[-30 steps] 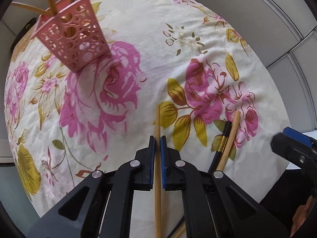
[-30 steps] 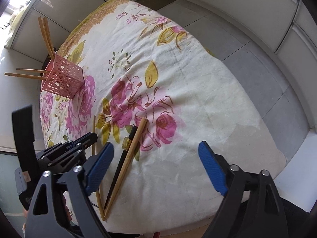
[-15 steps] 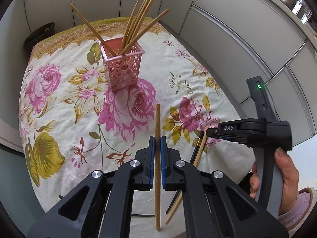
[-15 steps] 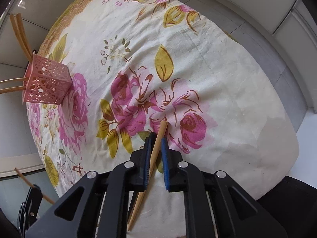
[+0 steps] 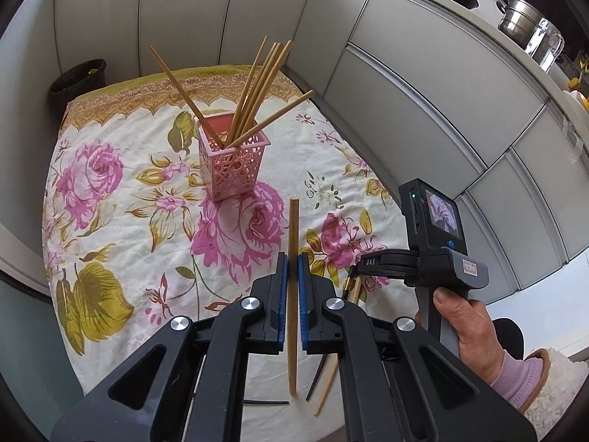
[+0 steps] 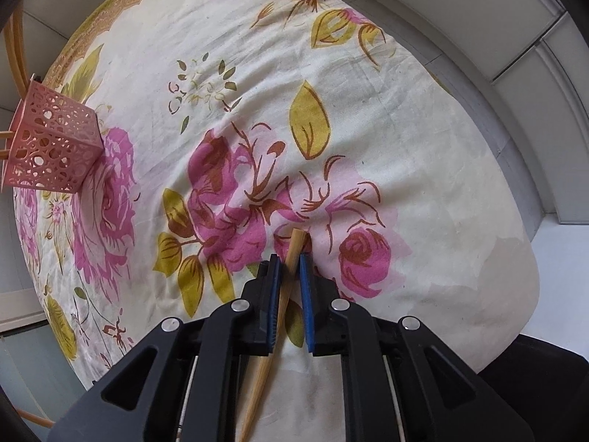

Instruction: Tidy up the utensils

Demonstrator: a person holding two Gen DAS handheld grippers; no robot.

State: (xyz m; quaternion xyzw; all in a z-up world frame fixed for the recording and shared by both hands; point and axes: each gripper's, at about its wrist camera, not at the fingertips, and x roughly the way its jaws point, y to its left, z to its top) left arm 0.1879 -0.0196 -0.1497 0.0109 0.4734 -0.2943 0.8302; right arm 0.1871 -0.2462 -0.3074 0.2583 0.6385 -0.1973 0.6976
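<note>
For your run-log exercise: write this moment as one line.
left gripper: shut on chopstick | right gripper: shut on second chopstick | pink holder: six chopsticks

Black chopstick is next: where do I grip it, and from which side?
Probably grip the black chopstick at its thick end near the gold band, from straight above, jaws across it: it lies flat on the cloth, tight beside the bamboo chopstick in the right gripper.

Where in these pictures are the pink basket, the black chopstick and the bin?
pink basket (image 5: pixel 235 169), left wrist view, on its lattice front wall.
black chopstick (image 5: pixel 319 372), left wrist view, on its lower shaft.
bin (image 5: pixel 79 75), left wrist view, on its dark rim.
</note>
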